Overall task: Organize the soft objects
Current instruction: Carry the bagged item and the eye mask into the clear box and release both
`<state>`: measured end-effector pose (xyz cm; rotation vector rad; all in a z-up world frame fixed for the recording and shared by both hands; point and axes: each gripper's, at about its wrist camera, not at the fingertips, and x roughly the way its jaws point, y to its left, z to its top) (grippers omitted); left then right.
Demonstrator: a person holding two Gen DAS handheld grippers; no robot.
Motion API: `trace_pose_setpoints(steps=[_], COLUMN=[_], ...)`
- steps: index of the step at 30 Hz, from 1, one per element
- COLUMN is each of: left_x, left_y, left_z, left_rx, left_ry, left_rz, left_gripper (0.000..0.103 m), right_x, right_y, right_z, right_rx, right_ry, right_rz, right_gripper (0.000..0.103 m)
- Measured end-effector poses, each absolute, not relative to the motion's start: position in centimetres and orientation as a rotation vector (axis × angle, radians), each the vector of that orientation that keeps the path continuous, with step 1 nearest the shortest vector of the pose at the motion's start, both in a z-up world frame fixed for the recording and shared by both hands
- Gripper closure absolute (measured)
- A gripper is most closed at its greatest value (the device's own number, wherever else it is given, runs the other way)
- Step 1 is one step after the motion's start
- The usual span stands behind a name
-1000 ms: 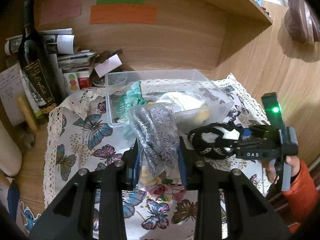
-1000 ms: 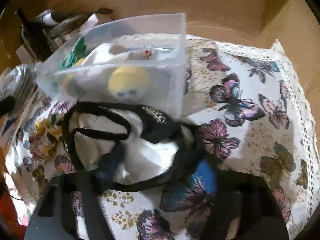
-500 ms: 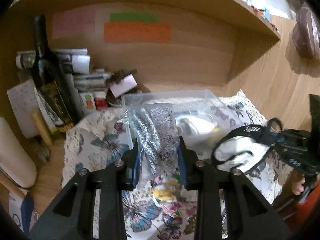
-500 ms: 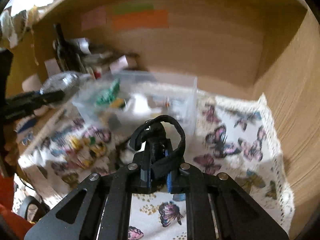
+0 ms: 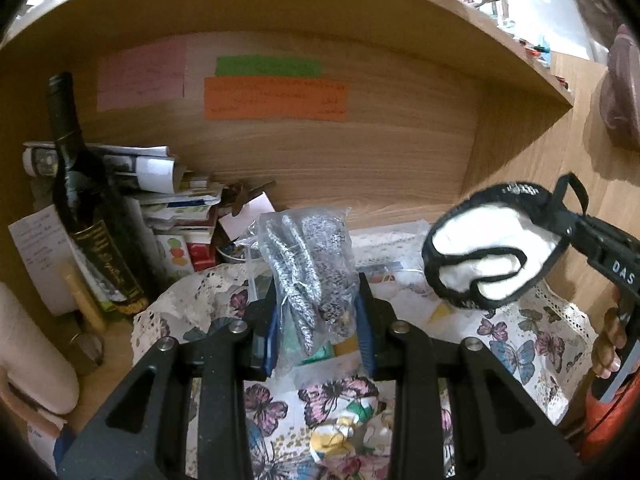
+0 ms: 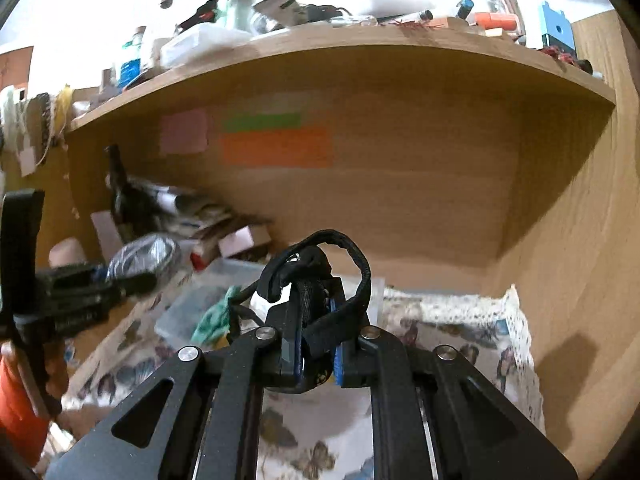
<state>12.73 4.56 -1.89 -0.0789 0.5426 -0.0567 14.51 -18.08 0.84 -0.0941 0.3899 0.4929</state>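
The only writing I can read is "DAS", in white on the side of the right tool [image 5: 570, 226]; the gold script on the dark bottle [image 5: 86, 216] label is too small to make out, and so is the scrawl on the notes. Three coloured notes are stuck to the back wall: a pink one [image 5: 142, 78], a green one [image 5: 268, 66] and an orange one [image 5: 276, 98]. There is one bottle, standing at the left edge of the surface beside a heap of papers [image 5: 160, 184]. The left tool [image 5: 318, 320] is clamped on one clear bag [image 5: 308, 264] of grey-and-white knitted pieces, held up above the butterfly cloth [image 5: 516, 344] near its back edge. The right tool's jaws are closed on the black strap of one black-and-white mask [image 5: 492, 248], which hangs in the air over the cloth's right side, well clear of it. One clear bin [image 6: 188, 312] sits on the cloth towards the back, with something green [image 6: 216, 316] inside. A hand [image 5: 610, 340] with an orange sleeve grips the right tool's handle.
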Motion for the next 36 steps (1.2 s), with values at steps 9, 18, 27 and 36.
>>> trace_pose_setpoints(steps=[9,18,27,36], left_x=[17.1,20.2,21.3,20.0], left_y=[3.4,2.3,1.8,1.0], left_z=[-3.9,-7.4,-9.6,-9.2], left_rx=[-0.055,-0.032,-0.009,0.014], left_ry=[0.620,0.729,0.787,0.788], left_rz=[-0.072,-0.087,-0.084,-0.110], left_gripper=[0.071,0.071,0.070,0.054], right_x=[20.0,23.7,25.4,24.1], right_y=[-14.9,-12.1,-10.7,-12.3], right_z=[-1.6,-5.7,-9.9,-9.0], right_rx=[-0.100,-0.214,-0.348,-0.318], right_ry=[0.462,0.566,0.694,0.699], right_rz=[0.446,0.384,0.357,0.385], right_gripper=[0.093,0.093,0.090,0.051])
